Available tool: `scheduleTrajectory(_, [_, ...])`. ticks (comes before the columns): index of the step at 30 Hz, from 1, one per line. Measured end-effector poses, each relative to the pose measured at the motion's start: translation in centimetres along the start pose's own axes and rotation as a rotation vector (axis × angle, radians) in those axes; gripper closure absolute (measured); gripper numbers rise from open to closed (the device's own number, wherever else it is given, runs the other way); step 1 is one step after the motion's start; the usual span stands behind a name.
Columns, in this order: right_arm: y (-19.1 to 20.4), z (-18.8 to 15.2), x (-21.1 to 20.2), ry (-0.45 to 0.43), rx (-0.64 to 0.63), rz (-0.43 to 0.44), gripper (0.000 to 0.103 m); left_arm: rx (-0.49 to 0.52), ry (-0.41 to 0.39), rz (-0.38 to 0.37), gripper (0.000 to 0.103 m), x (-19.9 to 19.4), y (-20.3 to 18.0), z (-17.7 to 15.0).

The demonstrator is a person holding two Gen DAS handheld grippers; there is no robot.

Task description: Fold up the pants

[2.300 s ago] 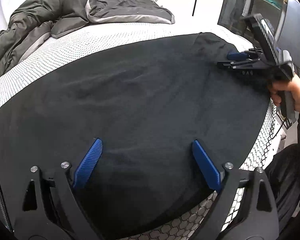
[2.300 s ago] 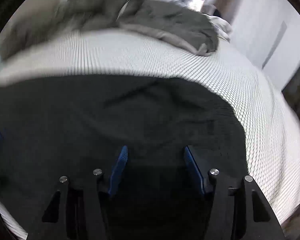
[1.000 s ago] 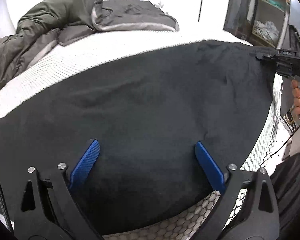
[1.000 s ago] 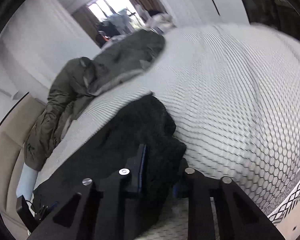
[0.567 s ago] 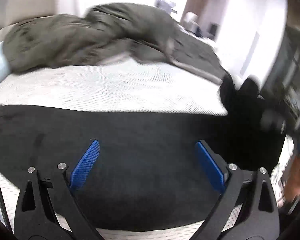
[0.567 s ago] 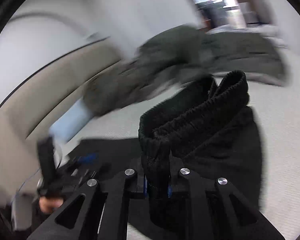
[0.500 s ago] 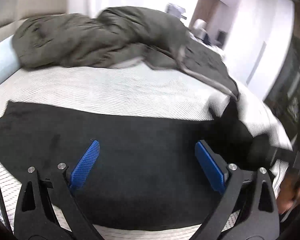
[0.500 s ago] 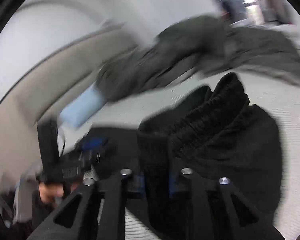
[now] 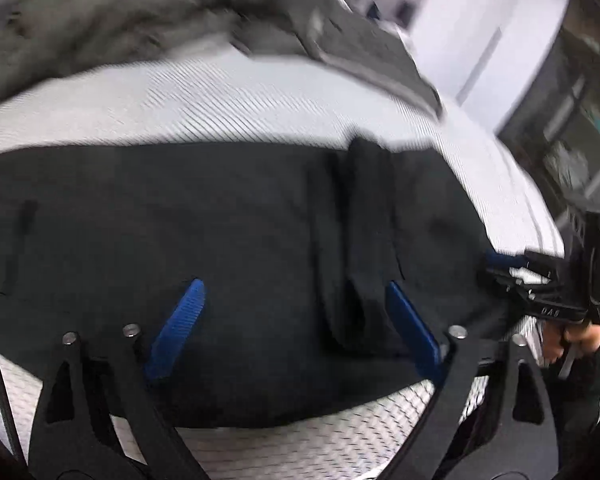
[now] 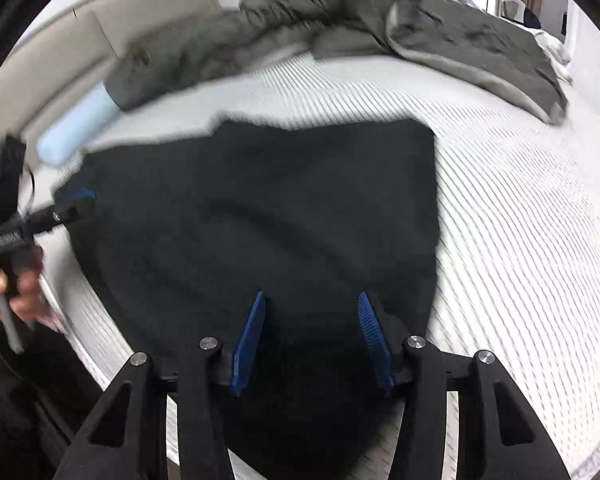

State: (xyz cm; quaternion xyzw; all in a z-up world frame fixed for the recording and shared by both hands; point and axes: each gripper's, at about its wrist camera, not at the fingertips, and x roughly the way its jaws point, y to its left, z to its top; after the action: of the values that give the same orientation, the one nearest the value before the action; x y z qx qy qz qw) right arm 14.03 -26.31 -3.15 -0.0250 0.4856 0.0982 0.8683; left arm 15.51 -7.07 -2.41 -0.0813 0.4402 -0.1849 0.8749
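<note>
The black pants (image 9: 240, 240) lie on the white mattress, with one end folded over the rest; a raised band of the folded edge (image 9: 364, 220) runs across them. My left gripper (image 9: 292, 308) is open and empty just above the pants' near edge. My right gripper (image 10: 310, 320) is open and empty over the folded pants (image 10: 280, 208). The right gripper also shows in the left wrist view (image 9: 500, 264) at the pants' right edge. The left gripper shows in the right wrist view (image 10: 74, 196) at the pants' left edge.
A rumpled grey-green duvet (image 10: 340, 12) is heaped along the far side of the mattress (image 10: 520, 220). A pale blue bolster (image 10: 76, 128) lies by the beige headboard (image 10: 80, 44). Dark furniture (image 9: 572, 120) stands past the bed's right side.
My right gripper carried the waistband end up and over the pants, laid it down and opened. The pants now lie folded in half. My left gripper stayed open near the near edge.
</note>
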Motion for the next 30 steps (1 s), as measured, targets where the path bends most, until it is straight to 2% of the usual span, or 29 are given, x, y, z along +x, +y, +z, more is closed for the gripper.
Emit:
scheduleTrajectory(3, [-1.2,-2.1,-1.1,-0.011,-0.005,0.007,0.053,0.071,0.076,-0.013,0.015,1.9,-2.4,-1.2])
scheduleTrajectory(5, [-2.6,-2.9,-2.4,-0.049,0.042,0.044,0.047,0.099,0.082,-0.038,0.016,1.9,-3.5,-1.7])
scheduleTrajectory(7, [-3.3,-3.2,-2.4,-0.063,0.082,0.045,0.042,0.096,0.079,-0.102,0.017,1.5,-4.0,-1.8])
scheduleTrajectory(11, [-5.5,-3.6,-2.6,-0.059,0.153,0.032,0.042,0.005,0.127,-0.163,0.025,3.0,-3.5,-1.6])
scheduleTrajectory(13, [-6.1,-3.8,-3.0,-0.070,0.177,0.046,0.042,-0.044,0.127,-0.197,0.028,3.9,-2.8,-0.9])
scheduleTrajectory(15, [-6.2,-3.3,-3.2,-0.080,0.190,0.059,0.042,-0.070,0.126,-0.206,0.038,4.4,-2.5,-0.5])
scheduleTrajectory(17, [-6.3,-3.2,-3.3,-0.087,0.199,0.074,0.042,-0.073,0.133,-0.196,0.041,4.6,-2.3,-0.4])
scheduleTrajectory(25, [-7.6,-4.0,-4.5,-0.109,0.240,0.089,0.042,-0.118,0.151,-0.225,0.043,5.2,-0.9,0.0])
scheduleTrajectory(26, [-7.6,-3.9,-4.4,-0.111,0.246,0.097,0.042,-0.114,0.145,-0.218,0.045,5.3,-1.0,-0.1])
scheduleTrajectory(30, [-6.8,-3.4,-3.7,-0.094,0.232,0.104,0.042,-0.138,0.081,-0.162,0.083,5.2,-1.5,-0.2])
